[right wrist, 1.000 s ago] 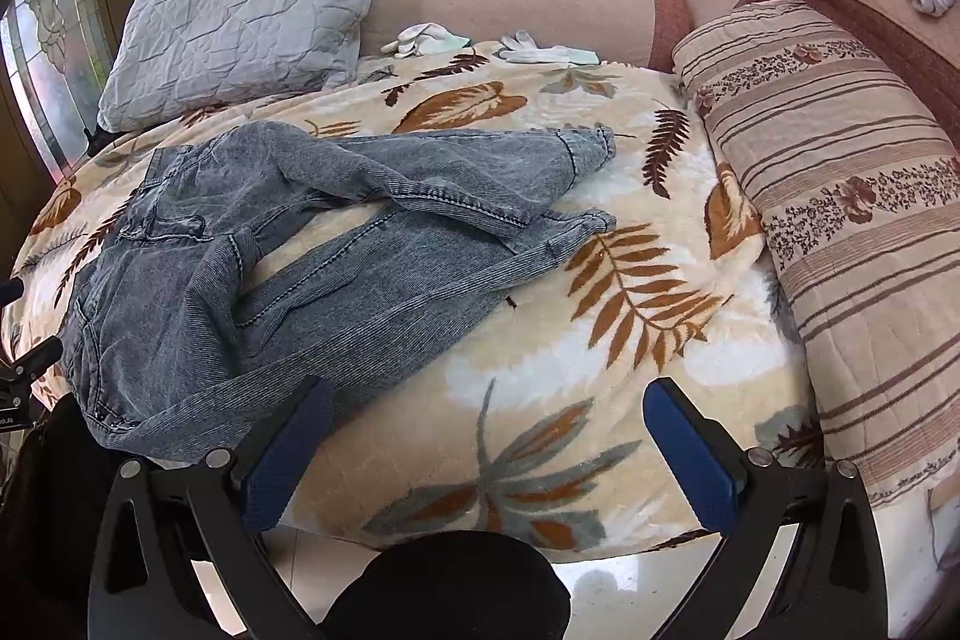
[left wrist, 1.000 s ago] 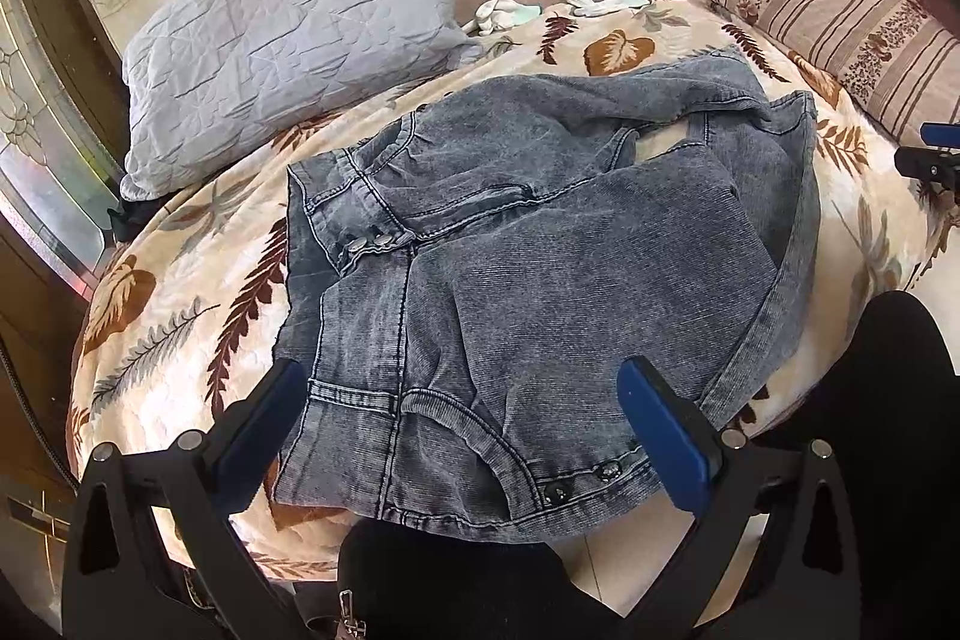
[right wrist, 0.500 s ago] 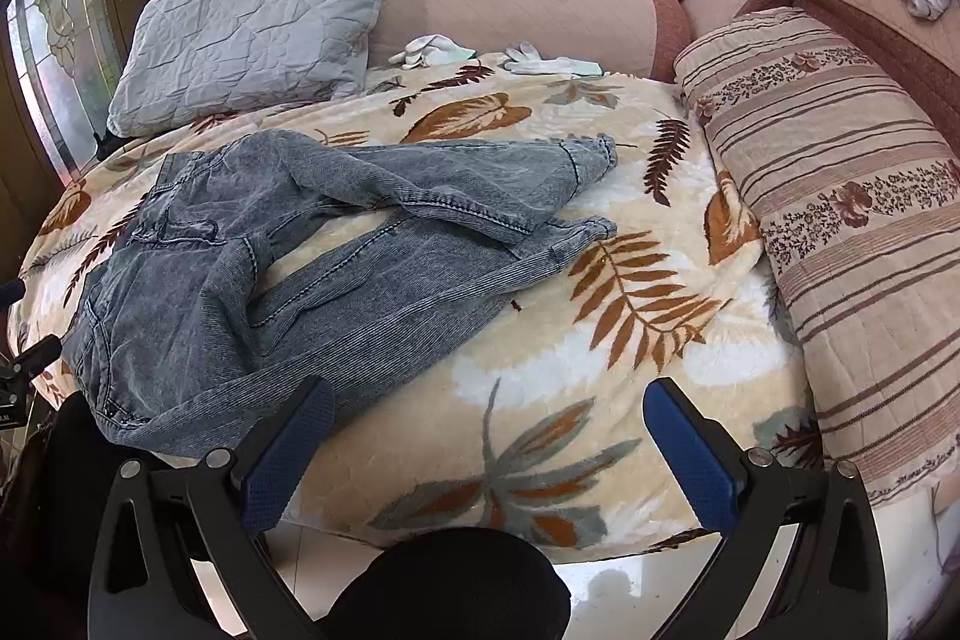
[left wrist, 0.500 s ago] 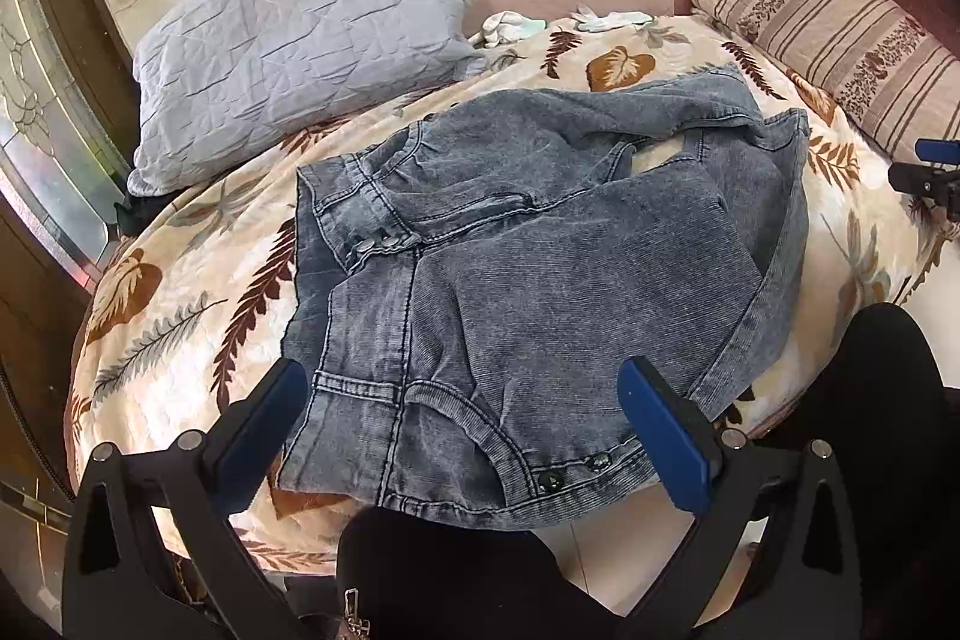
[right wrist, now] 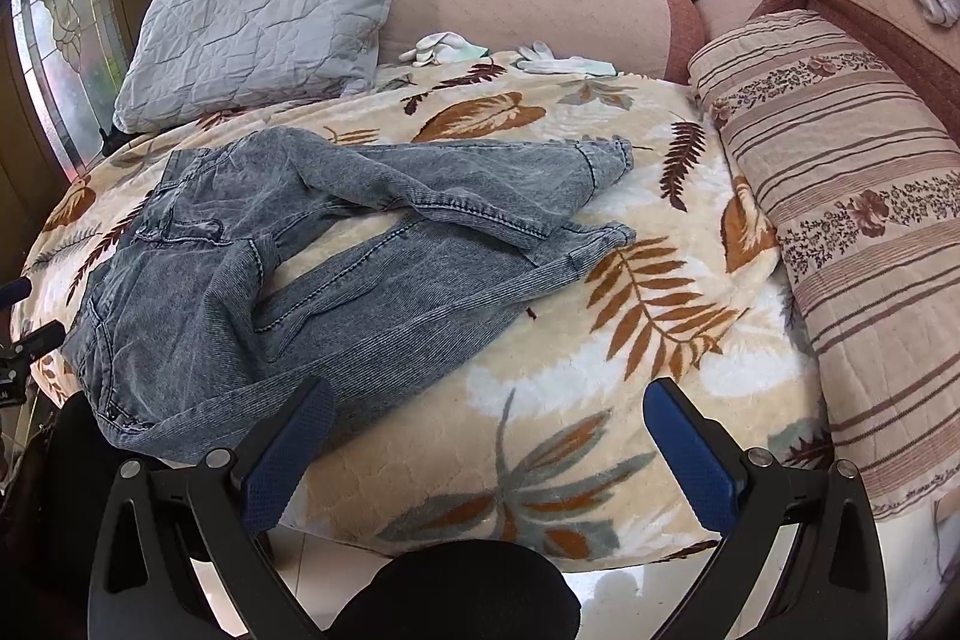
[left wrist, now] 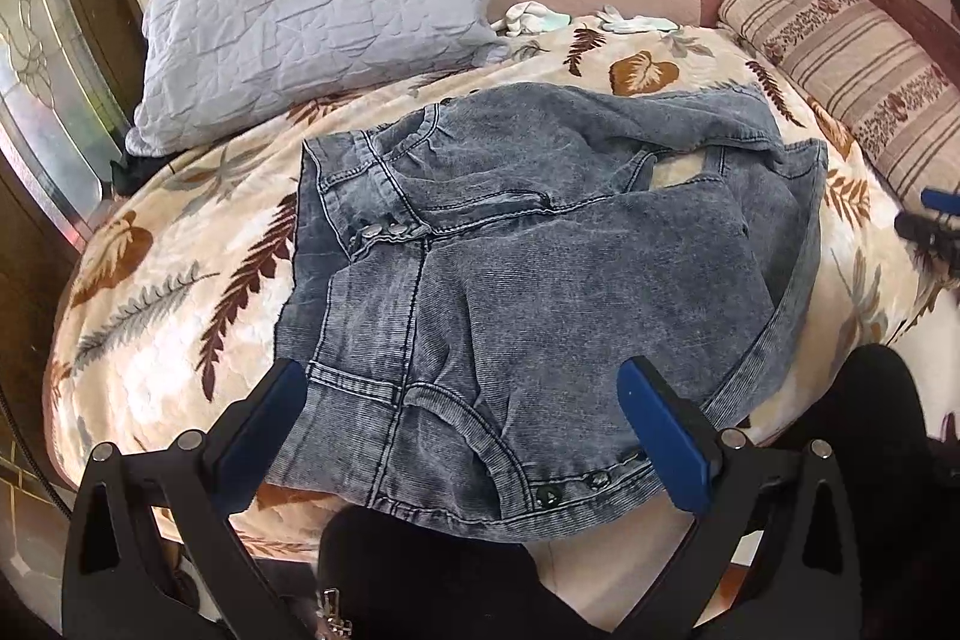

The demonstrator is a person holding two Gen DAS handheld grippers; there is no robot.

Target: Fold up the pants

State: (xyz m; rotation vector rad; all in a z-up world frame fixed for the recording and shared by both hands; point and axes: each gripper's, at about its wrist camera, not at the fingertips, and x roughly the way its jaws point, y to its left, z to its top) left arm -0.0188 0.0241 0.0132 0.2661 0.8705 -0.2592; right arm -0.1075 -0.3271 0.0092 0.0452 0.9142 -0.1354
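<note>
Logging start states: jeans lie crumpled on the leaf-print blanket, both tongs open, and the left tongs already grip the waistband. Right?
Not quite. The left tongs grip nothing; the left wrist view shows them open above the jeans waistband. The right tongs are open too.

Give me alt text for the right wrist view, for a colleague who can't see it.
Grey-blue jeans lie crumpled on a leaf-print blanket, waistband at the left edge, legs crossing toward the right. The open right gripper hovers at the near edge, holding nothing. A grey pillow and a striped bolster border the bed.
</note>
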